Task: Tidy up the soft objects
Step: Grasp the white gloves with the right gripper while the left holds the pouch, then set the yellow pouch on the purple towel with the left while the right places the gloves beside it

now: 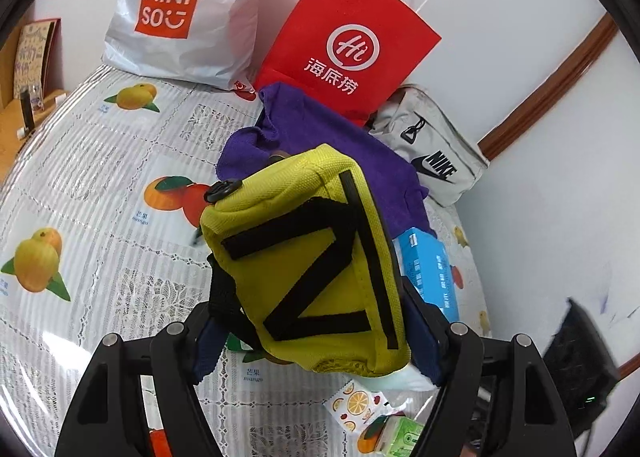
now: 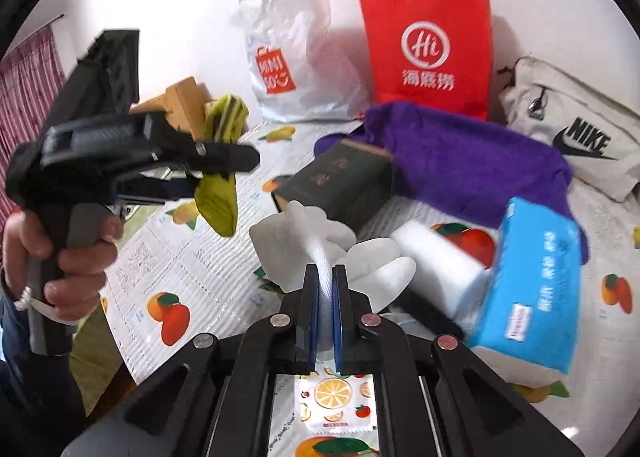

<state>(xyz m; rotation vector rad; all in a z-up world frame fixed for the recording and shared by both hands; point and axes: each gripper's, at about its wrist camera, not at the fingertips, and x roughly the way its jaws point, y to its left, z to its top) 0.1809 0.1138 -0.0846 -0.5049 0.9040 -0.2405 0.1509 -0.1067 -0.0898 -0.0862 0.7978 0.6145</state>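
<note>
Clamped tight in the right gripper [image 2: 326, 277]: white gloves [image 2: 320, 249], lifted just above the fruit-print tablecloth [image 2: 192, 257]. Gripped wide in the left gripper [image 1: 320, 333]: yellow pouch [image 1: 304, 257], held in the air. Behind, lying on the table: purple towel [image 2: 472, 161], blue tissue pack [image 2: 528, 281], dark book [image 2: 340, 181].
</note>
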